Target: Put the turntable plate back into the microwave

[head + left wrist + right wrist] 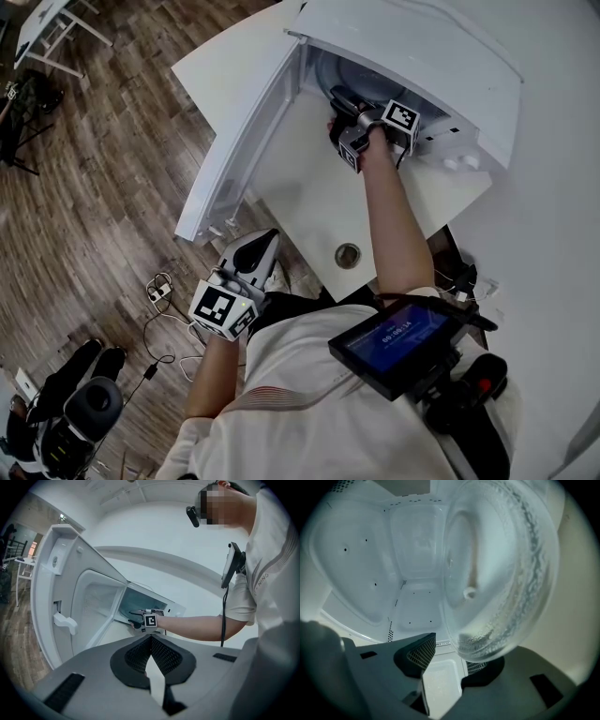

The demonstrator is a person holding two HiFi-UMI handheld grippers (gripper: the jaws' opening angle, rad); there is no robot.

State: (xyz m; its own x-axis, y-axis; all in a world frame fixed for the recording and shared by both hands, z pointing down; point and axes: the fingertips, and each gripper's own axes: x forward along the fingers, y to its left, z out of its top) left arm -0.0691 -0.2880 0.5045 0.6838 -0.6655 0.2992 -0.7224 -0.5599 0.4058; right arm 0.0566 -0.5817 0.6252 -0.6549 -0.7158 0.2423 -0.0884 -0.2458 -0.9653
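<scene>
The white microwave [412, 47] stands on a white table with its door [244, 141] swung open to the left. My right gripper [339, 105] reaches into the cavity mouth. In the right gripper view the clear glass turntable plate [501, 569] stands on edge at the right of the cavity. Its lower rim overlaps the right jaw's pad, while a gap shows between it and the left pad. The right gripper [452, 656] stands wide open. My left gripper [255, 258] hangs below the table edge, its tips [151, 641] together on nothing, facing the open door [70, 597].
The white table [319, 206] has a round cable hole [348, 255] near its front edge. Cables and a power strip [159, 295] lie on the wooden floor. A screen device [398, 342] hangs at the person's chest. A dark wheeled base [75, 412] sits at the lower left.
</scene>
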